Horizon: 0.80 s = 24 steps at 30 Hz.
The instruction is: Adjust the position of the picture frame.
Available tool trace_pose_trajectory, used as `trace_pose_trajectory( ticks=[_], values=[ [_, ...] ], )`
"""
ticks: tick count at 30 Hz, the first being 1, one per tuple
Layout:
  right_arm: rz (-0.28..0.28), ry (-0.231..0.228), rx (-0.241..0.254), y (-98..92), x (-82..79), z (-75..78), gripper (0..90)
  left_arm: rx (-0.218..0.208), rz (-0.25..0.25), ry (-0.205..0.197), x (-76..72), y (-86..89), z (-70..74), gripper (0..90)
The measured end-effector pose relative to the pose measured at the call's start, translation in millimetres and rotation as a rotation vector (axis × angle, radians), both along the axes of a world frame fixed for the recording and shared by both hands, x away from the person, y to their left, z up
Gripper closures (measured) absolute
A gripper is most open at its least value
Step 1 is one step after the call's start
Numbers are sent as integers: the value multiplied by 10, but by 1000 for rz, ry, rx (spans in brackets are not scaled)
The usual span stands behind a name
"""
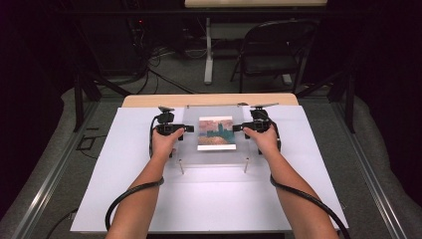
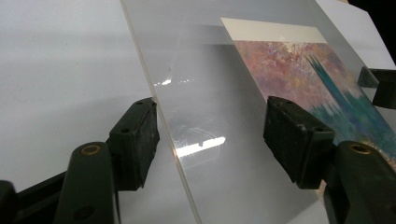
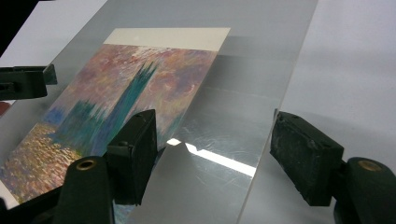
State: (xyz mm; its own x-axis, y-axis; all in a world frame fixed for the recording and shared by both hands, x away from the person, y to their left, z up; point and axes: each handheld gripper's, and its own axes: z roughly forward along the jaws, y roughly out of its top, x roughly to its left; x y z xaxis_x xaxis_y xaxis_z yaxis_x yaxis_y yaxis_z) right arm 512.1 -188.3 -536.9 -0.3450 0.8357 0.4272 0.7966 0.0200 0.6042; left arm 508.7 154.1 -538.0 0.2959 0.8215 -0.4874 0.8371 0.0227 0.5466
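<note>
A clear plastic sheet (image 1: pixel 214 158) rests level on short posts above a white board (image 1: pixel 149 199). A painted picture (image 1: pixel 216 133) in pink, teal and orange lies at its middle; whether it is on or under the sheet I cannot tell. My left gripper (image 1: pixel 188 128) is at the sheet's left edge. Its jaws (image 2: pixel 210 109) stand open, one out over the board and one over the sheet (image 2: pixel 210 70), with the edge running between them. My right gripper (image 1: pixel 236 128) mirrors it at the right edge, open (image 3: pixel 212 119) astride that edge, beside the picture (image 3: pixel 116 93).
Two thin posts (image 1: pixel 181 167) (image 1: pixel 246 165) hold up the sheet's near side. The white board covers a wooden table (image 1: pixel 149 101). Beyond it stand a folding chair (image 1: pixel 271 50) and a table leg (image 1: pixel 208 55). Cables trail from both grippers along the forearms.
</note>
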Motion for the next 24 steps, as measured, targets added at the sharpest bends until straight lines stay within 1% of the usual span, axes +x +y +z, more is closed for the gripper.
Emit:
trace_pose_trajectory(
  ticks=[3, 4, 7, 8, 11, 13, 14, 16, 19, 24],
  values=[
    [-7, 5, -3, 3, -3, 4, 322, -4, 1, 4, 1, 11, 0, 378],
    [-18, 1, 5, 5, -4, 2, 332, -10, 12, 9, 0, 11, 2, 386],
    [-23, 12, 4, -1, -4, 10, 349, -8, 15, 11, 2, 6, 8, 390],
    [-38, 19, 8, 0, -7, 18, 361, -2, 16, 17, 6, 1, 18, 390],
    [-31, 25, 1, -2, -5, 27, 362, 4, 12, 20, 10, 1, 26, 390],
    [-36, 28, 8, -5, 6, 30, 377, 3, 15, 20, 9, -1, 28, 391],
    [-37, 31, 12, -10, 8, 32, 383, 2, 20, 23, 9, -5, 31, 393],
    [-35, 41, 5, -16, 8, 42, 386, 3, 29, 27, 10, -13, 37, 396],
    [-39, 40, 8, -12, 8, 43, 388, 5, 29, 29, 12, -15, 41, 397],
    [-57, 52, 7, -4, 5, 55, 398, 16, 27, 35, 16, -17, 60, 402]
  ],
)
